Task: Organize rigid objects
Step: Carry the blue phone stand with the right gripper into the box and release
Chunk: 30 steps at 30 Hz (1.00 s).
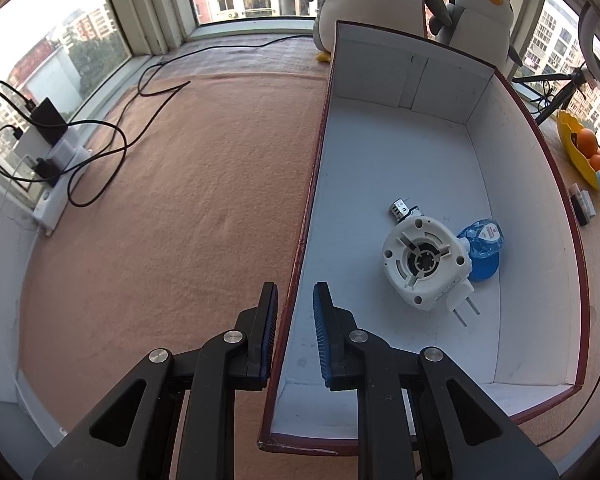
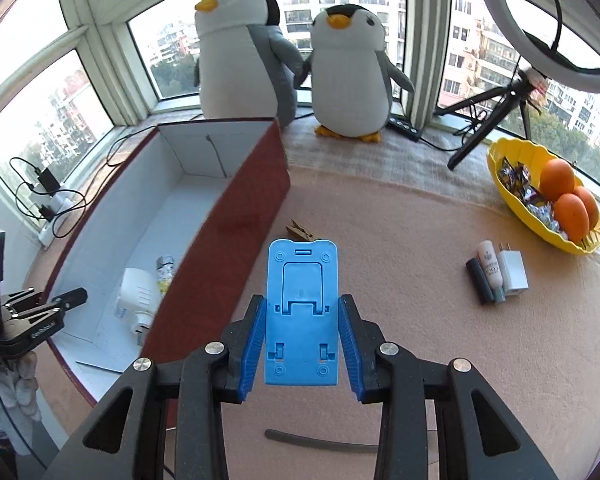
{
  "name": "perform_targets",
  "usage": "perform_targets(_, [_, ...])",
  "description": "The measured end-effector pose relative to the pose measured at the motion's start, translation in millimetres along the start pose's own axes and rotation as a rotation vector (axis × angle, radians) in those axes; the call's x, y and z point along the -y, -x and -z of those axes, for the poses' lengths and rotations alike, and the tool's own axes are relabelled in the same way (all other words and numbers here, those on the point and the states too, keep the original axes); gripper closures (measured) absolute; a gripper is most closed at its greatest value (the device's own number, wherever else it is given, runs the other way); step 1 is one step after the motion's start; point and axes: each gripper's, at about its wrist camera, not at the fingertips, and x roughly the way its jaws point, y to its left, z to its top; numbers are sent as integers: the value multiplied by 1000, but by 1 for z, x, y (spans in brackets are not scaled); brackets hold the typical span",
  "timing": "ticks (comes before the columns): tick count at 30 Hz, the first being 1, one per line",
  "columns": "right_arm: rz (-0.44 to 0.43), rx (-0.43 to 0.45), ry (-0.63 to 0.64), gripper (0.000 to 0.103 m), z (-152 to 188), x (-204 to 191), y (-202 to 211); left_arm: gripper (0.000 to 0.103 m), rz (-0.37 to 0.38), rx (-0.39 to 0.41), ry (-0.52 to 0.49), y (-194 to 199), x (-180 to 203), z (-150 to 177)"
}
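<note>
The right gripper (image 2: pixel 303 334) pinches the blue phone stand (image 2: pixel 302 312) by its long edges (light, stiff, slick plastic, likely); box (image 2: pixel 236 208) at ten o'clock.

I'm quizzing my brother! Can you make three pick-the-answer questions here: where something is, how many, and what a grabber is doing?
1. Where is the white plug? A in the box; B on the carpet; C on the windowsill.
2. How many oranges lie in the yellow bowl? A one; B three; C five.
3. The right gripper is: A open, empty; B shut on the blue stand; C shut on a clothespin.
Answers: 1 A, it lies on the box's white floor. 2 B, three show in the right wrist view. 3 B, both pads press the stand's sides.
</note>
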Motion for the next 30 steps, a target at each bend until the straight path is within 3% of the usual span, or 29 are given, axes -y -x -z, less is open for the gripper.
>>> perform_targets(12, [-94, 31, 163, 70, -7, -63, 11, 92, -6, 12, 71, 1, -8, 4])
perform_targets(30, [-151, 2, 290, 70, 1, -101, 0, 94, -11, 27, 95, 2, -8, 7])
